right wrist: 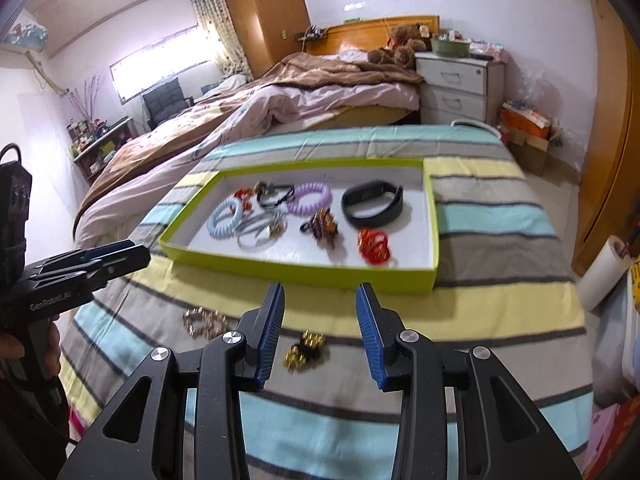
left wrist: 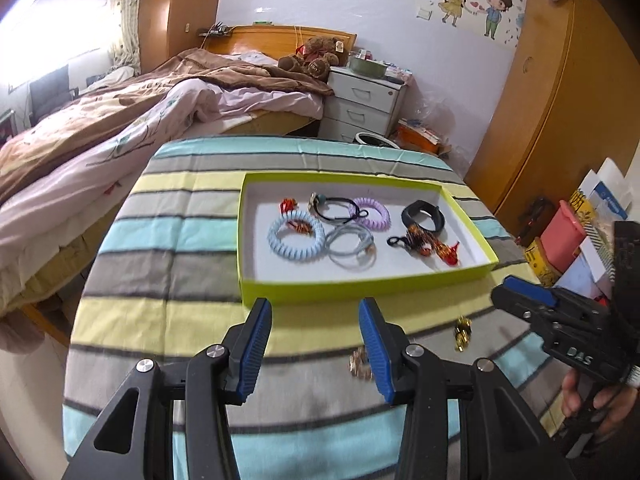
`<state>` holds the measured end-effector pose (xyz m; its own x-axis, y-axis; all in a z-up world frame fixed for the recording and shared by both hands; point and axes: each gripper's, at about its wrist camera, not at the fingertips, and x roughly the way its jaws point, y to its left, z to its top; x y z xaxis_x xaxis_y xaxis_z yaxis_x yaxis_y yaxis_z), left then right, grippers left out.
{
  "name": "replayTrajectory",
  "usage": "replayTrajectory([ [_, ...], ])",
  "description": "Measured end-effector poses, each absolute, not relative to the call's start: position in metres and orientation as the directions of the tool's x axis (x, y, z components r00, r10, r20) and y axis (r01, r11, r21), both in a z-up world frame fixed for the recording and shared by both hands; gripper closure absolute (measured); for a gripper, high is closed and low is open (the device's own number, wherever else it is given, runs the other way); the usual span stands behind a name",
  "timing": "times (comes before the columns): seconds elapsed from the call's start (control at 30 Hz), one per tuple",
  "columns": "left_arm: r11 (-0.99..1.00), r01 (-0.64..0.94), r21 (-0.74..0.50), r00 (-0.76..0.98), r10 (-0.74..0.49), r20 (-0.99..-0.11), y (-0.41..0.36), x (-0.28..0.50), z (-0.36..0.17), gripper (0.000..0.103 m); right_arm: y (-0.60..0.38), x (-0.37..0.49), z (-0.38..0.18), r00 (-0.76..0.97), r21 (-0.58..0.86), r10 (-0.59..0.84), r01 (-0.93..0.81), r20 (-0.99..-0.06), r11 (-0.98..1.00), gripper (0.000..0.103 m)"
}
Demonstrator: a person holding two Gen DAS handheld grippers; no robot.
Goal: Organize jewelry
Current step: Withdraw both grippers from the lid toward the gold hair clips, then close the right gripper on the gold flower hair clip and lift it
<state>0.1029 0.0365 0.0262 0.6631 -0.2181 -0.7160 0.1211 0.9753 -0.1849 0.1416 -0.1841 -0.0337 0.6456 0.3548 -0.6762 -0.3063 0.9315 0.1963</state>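
Note:
A lime-green tray (left wrist: 360, 286) (right wrist: 296, 270) with a white floor sits on the striped cloth and holds several hair ties, bracelets and a black wristband (right wrist: 372, 204). Two loose pieces lie on the cloth in front of it: a gold-and-black bracelet (right wrist: 304, 351) (left wrist: 462, 333) and a pinkish beaded bracelet (right wrist: 204, 322) (left wrist: 360, 364). My left gripper (left wrist: 316, 344) is open and empty, the beaded bracelet just beside its right finger. My right gripper (right wrist: 320, 334) is open and empty, above the gold bracelet, which lies between its fingers.
The striped cloth (left wrist: 168, 320) covers a small table. A bed (left wrist: 100, 152) lies to the left, a white drawer unit (left wrist: 360, 100) behind, a wooden wardrobe (left wrist: 540, 100) to the right. Boxes and bags (left wrist: 580, 232) are stacked on the floor at the right.

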Motion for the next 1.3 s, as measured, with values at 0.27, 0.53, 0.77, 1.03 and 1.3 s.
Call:
replayTrajectory([
  [0.27, 0.972, 0.108, -0.211, 0.653, -0.229, -0.722, 0.042, 0.088, 0.017, 0.058, -0.166, 0.135, -0.056, 0.589, 0.162, 0.321, -0.306, -0.742, 0.938, 0.064],
  [0.53, 0.968, 0.099, -0.229, 0.630, -0.239, -0.739, 0.048, 0.083, 0.004, 0.058, -0.154, 0.137, -0.069, 0.565, 0.102, 0.243, -0.271, -0.788, 0.957, 0.064],
  [0.77, 0.963, 0.106, -0.246, 0.617, -0.258, -0.744, 0.049, 0.084, -0.002, 0.058, -0.153, 0.138, -0.071, 0.566, 0.082, 0.213, -0.249, -0.796, 0.965, 0.064],
  [1.03, 0.960, 0.134, -0.248, 0.597, -0.278, -0.752, 0.042, 0.093, -0.005, 0.058, -0.160, 0.135, -0.070, 0.578, 0.090, 0.205, -0.222, -0.790, 0.971, 0.087],
  [1.3, 0.948, 0.207, -0.242, 0.555, -0.318, -0.769, 0.019, 0.107, -0.010, 0.058, -0.177, 0.129, -0.063, 0.609, 0.135, 0.226, -0.191, -0.760, 0.972, 0.088],
])
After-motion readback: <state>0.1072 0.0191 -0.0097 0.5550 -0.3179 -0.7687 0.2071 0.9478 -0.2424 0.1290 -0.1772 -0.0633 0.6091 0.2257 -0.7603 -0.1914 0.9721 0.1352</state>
